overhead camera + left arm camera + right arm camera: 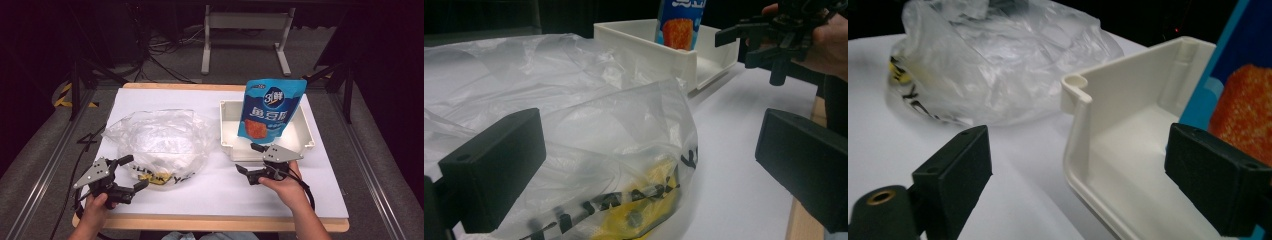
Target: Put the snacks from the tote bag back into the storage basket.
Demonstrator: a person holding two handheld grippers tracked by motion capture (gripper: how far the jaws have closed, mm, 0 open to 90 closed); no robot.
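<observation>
Two things matter to us here: the blue snack pouch (271,107), standing upright in the white tray (226,131) at the right of the worktop (220,185), and the clear plastic bag (157,137) lying crumpled just left of the tray. Judging from how they lie, we take the work to be getting the pouch into the bag, and none of it looks done yet: the pouch is untouched in the tray, and the bag lies collapsed on its side, its mouth not visibly held open. Our right claw (251,161) hovers wide open just in front of the tray's near wall, gripping nothing; the right gripper view looks past its spread jaws at the tray's rounded corner (1075,82) and the pouch's orange window (1245,117). Our left claw (133,171) is likewise wide open and empty, its jaws standing either side of the bag's near edge by the yellow and black print (644,200), though we cannot tell whether they touch the film. Everything remains: opening the bag, lifting the pouch, putting it inside.
</observation>
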